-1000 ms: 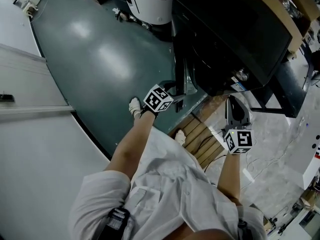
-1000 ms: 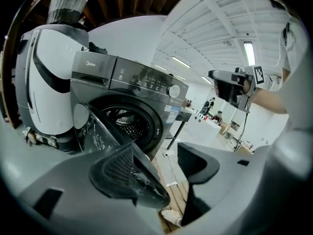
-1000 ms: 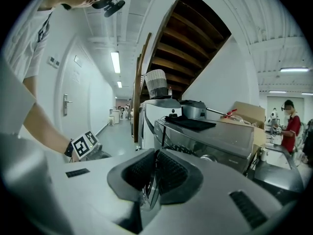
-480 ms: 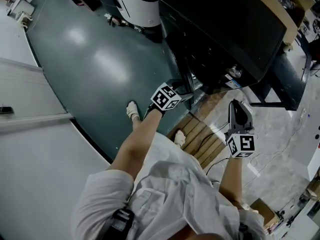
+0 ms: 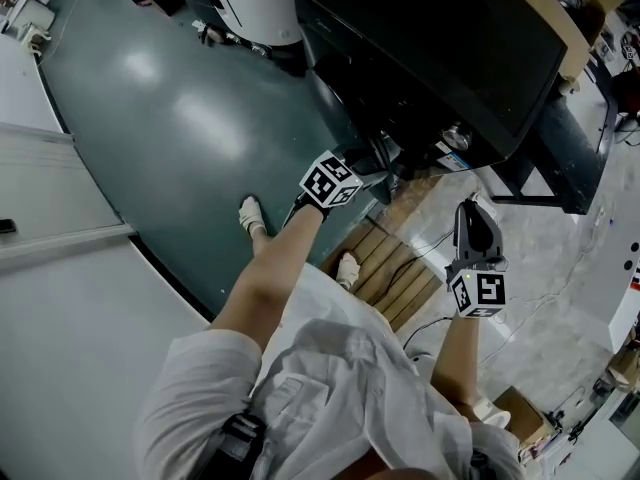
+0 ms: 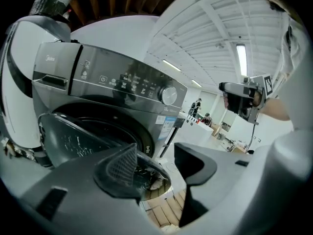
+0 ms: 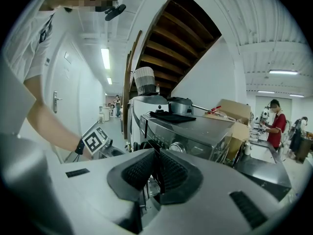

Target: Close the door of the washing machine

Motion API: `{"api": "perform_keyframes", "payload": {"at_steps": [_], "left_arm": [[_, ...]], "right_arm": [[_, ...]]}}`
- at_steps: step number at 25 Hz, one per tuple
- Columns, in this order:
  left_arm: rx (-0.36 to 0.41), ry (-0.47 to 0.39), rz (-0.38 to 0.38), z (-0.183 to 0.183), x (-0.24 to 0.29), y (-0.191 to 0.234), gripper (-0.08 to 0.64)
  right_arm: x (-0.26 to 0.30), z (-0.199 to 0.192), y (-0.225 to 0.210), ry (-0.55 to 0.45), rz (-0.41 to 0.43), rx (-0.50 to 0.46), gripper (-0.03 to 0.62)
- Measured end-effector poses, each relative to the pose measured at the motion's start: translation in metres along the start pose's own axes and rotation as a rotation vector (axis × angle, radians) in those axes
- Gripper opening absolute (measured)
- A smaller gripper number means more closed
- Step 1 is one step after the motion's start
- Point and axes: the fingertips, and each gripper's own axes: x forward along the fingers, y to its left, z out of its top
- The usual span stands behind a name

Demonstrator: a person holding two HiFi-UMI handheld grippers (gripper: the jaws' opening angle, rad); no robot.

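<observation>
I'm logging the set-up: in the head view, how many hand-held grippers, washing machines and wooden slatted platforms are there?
Grey hand-held grippers: 2, left hand-held gripper and right hand-held gripper
Dark grey front-loading washing machine: 1
Light wooden slatted platform: 1
Total: 4

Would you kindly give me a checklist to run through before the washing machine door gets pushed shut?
1. Round glass door of the dark grey washing machine latched: not ok, it stands open.
2. Left tool free to push: ok, jaws apart, just been closing, nothing pinched between them.
3. Right tool out of the way: ok, jaws together, empty, beside the machine.
4. Drum opening free of laundry: cannot tell, too dark.
</observation>
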Motion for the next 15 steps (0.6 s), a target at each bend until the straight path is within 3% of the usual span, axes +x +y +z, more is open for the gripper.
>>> {"api": "perform_keyframes", "payload": {"at_steps": [15], "left_arm": [[0.037,-0.022,-0.017,0.033,0.057,0.006,0.229]], "right_arm": [[-0.004,-0.018,-0.021,0.034,-0.028,0.016,0.034]]}}
